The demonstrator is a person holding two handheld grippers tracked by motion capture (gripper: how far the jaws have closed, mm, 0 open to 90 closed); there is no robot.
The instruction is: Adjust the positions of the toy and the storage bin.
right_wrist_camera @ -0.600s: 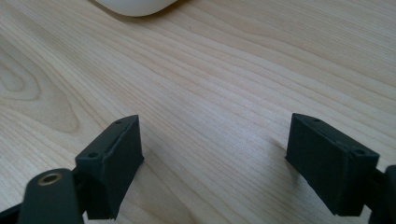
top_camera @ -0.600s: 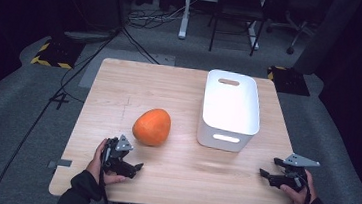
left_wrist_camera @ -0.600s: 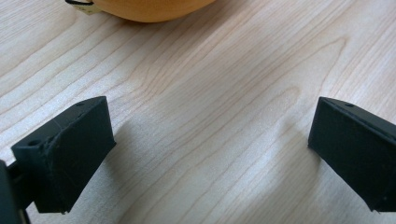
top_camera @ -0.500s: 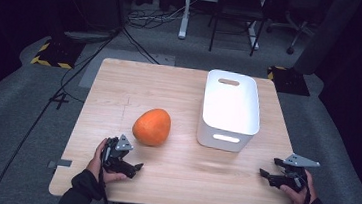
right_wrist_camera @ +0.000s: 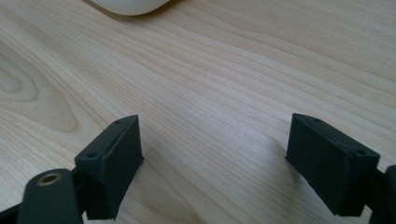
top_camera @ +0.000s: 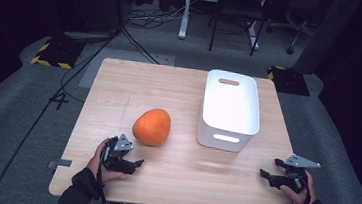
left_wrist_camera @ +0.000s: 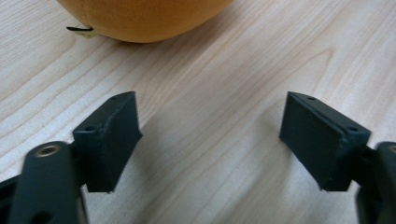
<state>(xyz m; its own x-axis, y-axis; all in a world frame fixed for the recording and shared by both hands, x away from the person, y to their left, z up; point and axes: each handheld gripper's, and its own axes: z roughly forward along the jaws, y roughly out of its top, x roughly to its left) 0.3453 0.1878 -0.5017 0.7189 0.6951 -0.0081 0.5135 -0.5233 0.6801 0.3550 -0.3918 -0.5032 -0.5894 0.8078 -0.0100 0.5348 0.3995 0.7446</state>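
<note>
**A:** Where does the orange fruit (top_camera: 152, 127) lie?

**B:** On the wooden bench (top_camera: 120, 83), a little left of the middle and toward the near side. The white bin (top_camera: 230, 109) stands to its right, apart from it, its long side running from near to far.

**A:** And the left claw (top_camera: 135, 163)?

**B:** Low over the near left part of the bench, just near of the fruit and not touching it. In the left gripper view its jaws stand wide apart with bare wood between them, and the underside of the fruit (left_wrist_camera: 140, 18) shows at the top edge, beyond the tips.

**A:** The right claw (top_camera: 264, 173)?

**B:** At the near right corner of the bench, held in the person's hand, well apart from the fruit and near of the bin. In the right gripper view its jaws gape over plain wood, gripping nothing; a rounded white corner of the bin (right_wrist_camera: 128, 5) shows at the far edge.
</note>
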